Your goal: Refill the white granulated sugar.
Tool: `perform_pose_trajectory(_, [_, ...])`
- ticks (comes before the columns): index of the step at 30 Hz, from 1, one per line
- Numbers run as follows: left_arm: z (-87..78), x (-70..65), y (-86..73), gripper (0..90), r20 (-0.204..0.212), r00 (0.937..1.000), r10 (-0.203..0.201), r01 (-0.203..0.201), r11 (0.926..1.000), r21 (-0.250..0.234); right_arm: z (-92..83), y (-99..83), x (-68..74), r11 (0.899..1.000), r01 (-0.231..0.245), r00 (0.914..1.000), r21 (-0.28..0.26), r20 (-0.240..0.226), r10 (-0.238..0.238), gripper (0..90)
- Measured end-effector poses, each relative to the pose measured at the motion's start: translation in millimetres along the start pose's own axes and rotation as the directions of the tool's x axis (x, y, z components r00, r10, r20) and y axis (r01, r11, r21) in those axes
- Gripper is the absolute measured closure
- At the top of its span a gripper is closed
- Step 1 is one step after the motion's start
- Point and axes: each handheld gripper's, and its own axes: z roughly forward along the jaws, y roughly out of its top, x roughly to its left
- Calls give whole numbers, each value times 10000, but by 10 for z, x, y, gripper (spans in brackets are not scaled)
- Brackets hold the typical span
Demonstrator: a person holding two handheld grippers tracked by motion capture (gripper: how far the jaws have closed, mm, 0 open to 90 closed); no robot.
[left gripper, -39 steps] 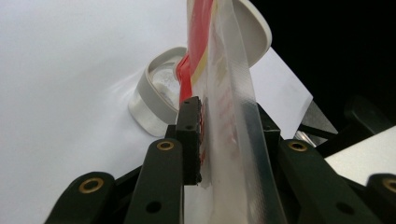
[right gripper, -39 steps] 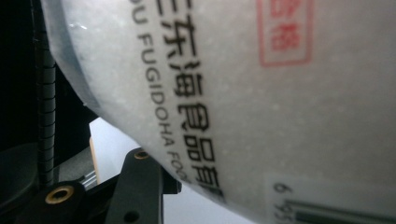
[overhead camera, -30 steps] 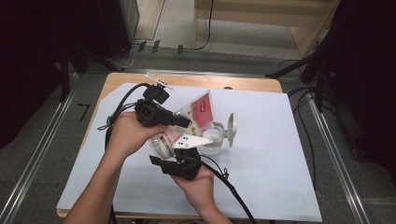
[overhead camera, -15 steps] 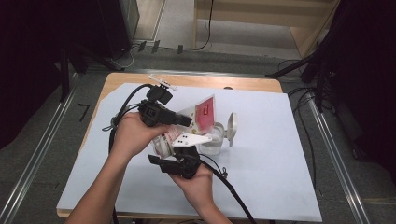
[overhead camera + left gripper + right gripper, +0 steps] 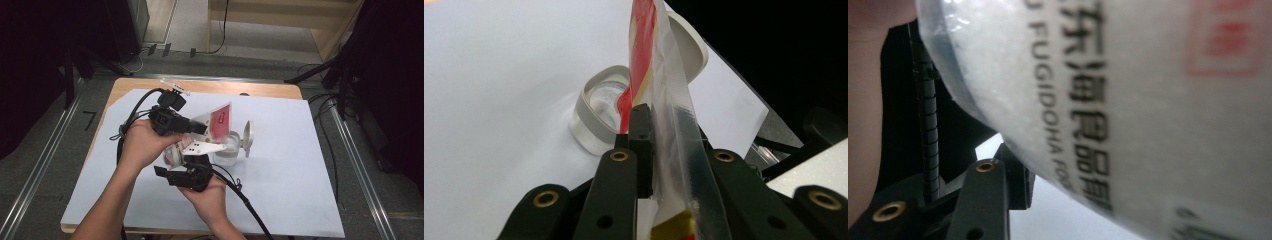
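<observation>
The left claw point(image 5: 649, 150) pinches a red-and-clear plastic pouch point(image 5: 659, 65) above a clear, white-rimmed jar point(image 5: 596, 112). The right claw point(image 5: 192, 170) grips the pouch's lower part, over the white surface point(image 5: 300, 165)

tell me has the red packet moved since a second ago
Yes, slightly. In the high view the red packet, pinched by the left gripper, has swung right, nearer the clear jar on the table.

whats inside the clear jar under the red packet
The left gripper view shows the jar open, its lid swung back, with clear walls and a pale bottom. The red packet hangs over its mouth and hides part of the inside, so any contents can't be made out.
</observation>
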Motion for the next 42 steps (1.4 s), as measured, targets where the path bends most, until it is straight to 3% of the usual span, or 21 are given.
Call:
perform_pose_trajectory(2, [5,13,0,818,120,9999,-45,45,10000,-32,-2,0,-5,9999,109,9999,91,92,-110,620])
perform_pose_trajectory(7, [7,46,7,819,202,9998,-73,75,9999,-69,4,13,-4,9991,339,9990,249,266,-346,625])
perform_pose_trajectory(12, [1,41,23,821,139,9999,-42,42,10000,-21,7,19,17,9948,948,9938,378,553,-968,630])
perform_pose_trajectory(23, [10,9,55,787,293,9996,63,-58,9998,-168,-24,25,4,9994,333,9985,-58,439,-330,632])
perform_pose_trajectory(30, [-33,-44,66,756,141,9996,262,-259,9995,-164,-44,45,-12,9993,-112,9997,-345,192,119,630])
perform_pose_trajectory(36, [-21,-38,75,785,-66,9997,241,-241,9997,-5,-46,48,-15,9995,-165,9998,-279,113,168,629])
perform_pose_trajectory(42, [-17,-11,79,796,61,9999,106,-105,9999,-75,-47,51,-11,9997,174,9995,-168,249,-170,608])
